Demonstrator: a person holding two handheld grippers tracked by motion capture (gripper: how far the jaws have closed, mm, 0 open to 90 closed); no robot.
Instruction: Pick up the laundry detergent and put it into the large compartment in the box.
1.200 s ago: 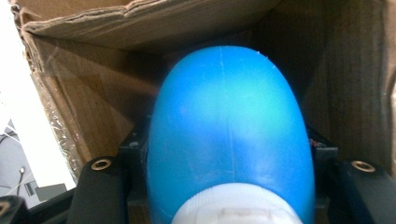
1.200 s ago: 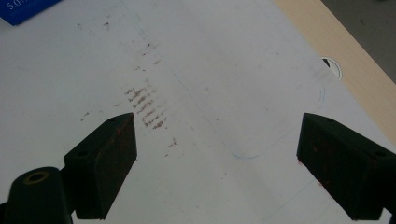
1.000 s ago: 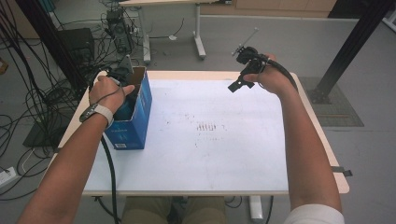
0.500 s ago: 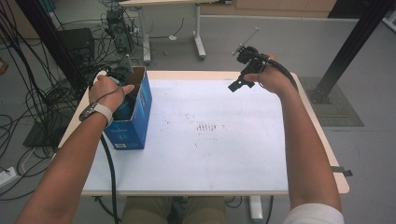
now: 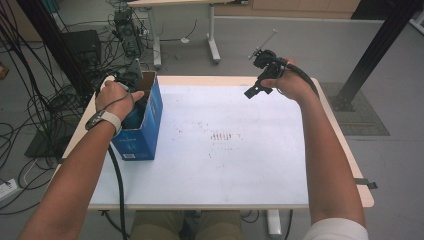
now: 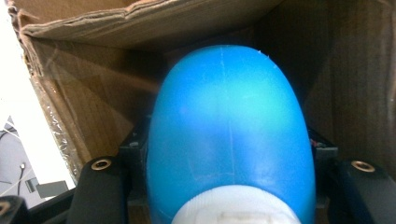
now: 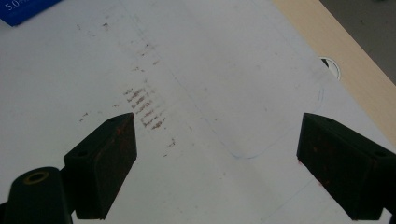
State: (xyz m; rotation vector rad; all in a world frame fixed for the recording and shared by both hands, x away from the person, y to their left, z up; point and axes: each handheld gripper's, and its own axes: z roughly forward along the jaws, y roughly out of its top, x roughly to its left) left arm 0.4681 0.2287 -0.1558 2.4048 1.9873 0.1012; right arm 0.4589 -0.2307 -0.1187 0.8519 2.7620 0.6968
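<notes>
Nearest the person, the near half of the white worktop (image 5: pixel 200 180) lay bare, both forearms crossing its near edge. Toward the middle, a patch of small brown marks (image 5: pixel 222 136) stained the surface; in the right gripper view the same marks (image 7: pixel 145 109) lay just beyond the left jaw.

Farther back along the left edge stood the open blue cardboard box (image 5: pixel 145 125). The left hand (image 5: pixel 114 97) held the left gripper (image 5: pixel 131 80) dipped into its open top. In the left gripper view the jaws were clamped on a blue bottle (image 6: pixel 229 135) with a white cap at its near end, the bottle pointing into the box's brown cardboard interior (image 6: pixel 84 93).

Toward the far right corner, the right hand (image 5: pixel 292 82) held the right gripper (image 5: pixel 256 90) above the worktop, well apart from the box. Its jaws stood wide apart with nothing between them, tilted down toward the white surface (image 7: pixel 224 70), whose tan border (image 7: pixel 336 51) ran along the upper right.
</notes>
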